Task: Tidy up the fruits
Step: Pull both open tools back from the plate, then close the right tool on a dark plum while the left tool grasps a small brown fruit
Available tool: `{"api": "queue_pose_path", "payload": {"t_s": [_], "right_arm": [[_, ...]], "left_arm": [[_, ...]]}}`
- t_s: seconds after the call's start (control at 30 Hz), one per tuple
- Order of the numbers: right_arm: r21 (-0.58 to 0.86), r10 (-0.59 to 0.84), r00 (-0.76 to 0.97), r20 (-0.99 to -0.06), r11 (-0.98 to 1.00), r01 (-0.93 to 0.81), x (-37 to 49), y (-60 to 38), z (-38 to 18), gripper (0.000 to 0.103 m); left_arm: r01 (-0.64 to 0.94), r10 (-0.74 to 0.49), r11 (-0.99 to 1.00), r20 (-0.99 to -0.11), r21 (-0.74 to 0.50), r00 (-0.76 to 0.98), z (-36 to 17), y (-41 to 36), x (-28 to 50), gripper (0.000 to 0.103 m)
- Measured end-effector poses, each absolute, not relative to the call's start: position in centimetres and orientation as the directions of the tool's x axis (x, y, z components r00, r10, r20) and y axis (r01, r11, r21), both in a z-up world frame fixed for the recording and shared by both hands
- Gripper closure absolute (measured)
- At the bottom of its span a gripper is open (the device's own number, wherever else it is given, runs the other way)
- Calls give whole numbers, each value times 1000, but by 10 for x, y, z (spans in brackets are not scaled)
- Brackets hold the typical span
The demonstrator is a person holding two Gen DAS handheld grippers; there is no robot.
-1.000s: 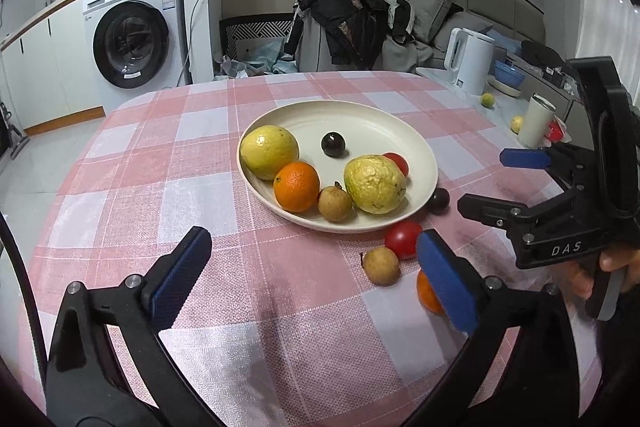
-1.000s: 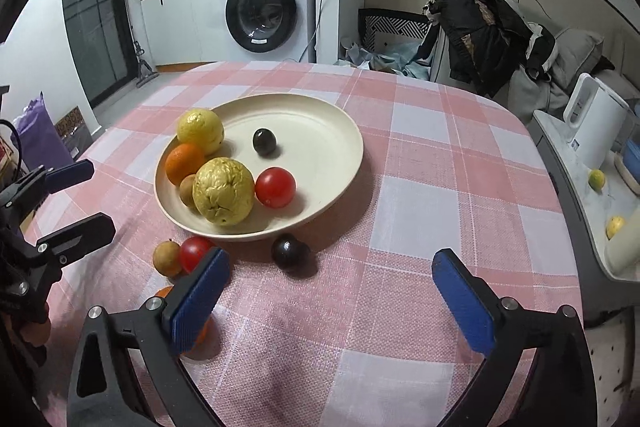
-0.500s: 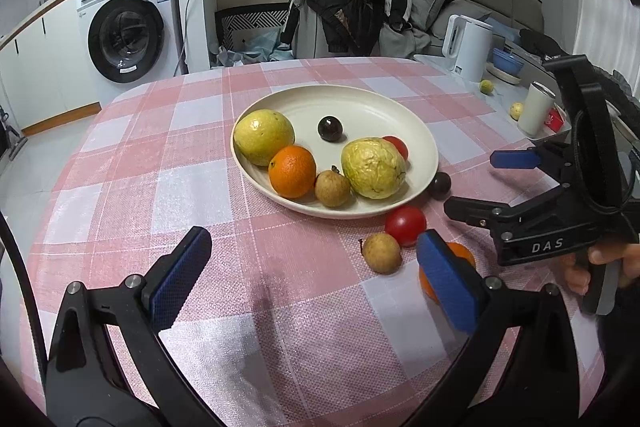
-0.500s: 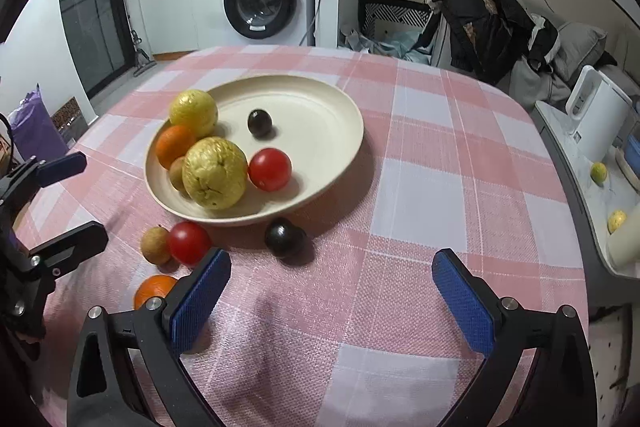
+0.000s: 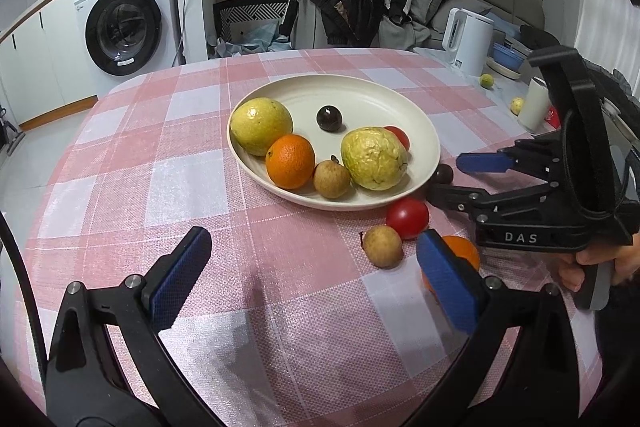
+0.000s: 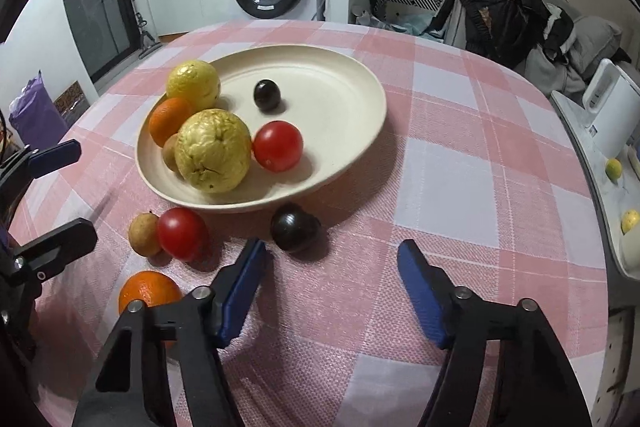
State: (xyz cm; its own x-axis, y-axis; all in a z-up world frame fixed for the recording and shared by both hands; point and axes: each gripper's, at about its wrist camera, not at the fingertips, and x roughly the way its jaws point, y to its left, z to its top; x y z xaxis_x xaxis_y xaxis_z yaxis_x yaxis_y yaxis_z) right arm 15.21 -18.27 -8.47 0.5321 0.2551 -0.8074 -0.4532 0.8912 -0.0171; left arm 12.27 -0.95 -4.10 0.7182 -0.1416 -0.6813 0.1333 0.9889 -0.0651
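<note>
A cream plate (image 5: 360, 95) (image 6: 344, 75) on the pink checked tablecloth holds two yellow-green guavas, an orange, a small brown fruit, a red tomato and a dark plum. Loose on the cloth beside it lie a dark plum (image 6: 294, 227) (image 5: 443, 174), a red tomato (image 6: 181, 233) (image 5: 407, 218), a small brown fruit (image 6: 144, 233) (image 5: 382, 246) and an orange (image 6: 149, 291) (image 5: 464, 254). My right gripper (image 6: 330, 287) (image 5: 460, 179) is open, just short of the loose plum. My left gripper (image 5: 312, 275) (image 6: 56, 187) is open and empty, left of the loose fruits.
A white kettle (image 5: 468, 41) and a white cup (image 5: 534, 105) stand on a side counter right of the table with small yellow fruits. A chair piled with clothes (image 5: 348, 3) stands behind the table. A washing machine (image 5: 128, 15) is at the back left.
Both grippers have moved forward toward the plate. The right gripper's jaws have narrowed and come down close behind the loose dark plum.
</note>
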Motion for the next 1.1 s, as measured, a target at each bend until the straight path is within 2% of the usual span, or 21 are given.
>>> {"api": "queue_pose_path", "payload": {"t_s": [0.27, 0.37, 0.43, 0.57, 1.1], "right_arm": [[-19, 278, 533, -799, 874, -485, 155, -171, -86, 48], [-20, 286, 532, -797, 868, -497, 154, -169, -85, 56], [-22, 289, 532, -796, 865, -501, 154, -169, -84, 67], [-17, 298, 527, -796, 859, -512, 151, -169, -83, 77], [28, 354, 561, -748, 862, -507, 139, -188, -55, 78]], "left_arm": [[125, -141, 989, -693, -73, 707, -47, -8, 125, 1], [127, -143, 989, -692, -75, 708, -47, -8, 125, 1], [125, -139, 990, -693, -71, 707, -47, -9, 125, 1], [127, -139, 990, -696, -69, 704, -47, -10, 126, 1], [199, -118, 980, -770, 12, 627, -64, -30, 139, 1]]}}
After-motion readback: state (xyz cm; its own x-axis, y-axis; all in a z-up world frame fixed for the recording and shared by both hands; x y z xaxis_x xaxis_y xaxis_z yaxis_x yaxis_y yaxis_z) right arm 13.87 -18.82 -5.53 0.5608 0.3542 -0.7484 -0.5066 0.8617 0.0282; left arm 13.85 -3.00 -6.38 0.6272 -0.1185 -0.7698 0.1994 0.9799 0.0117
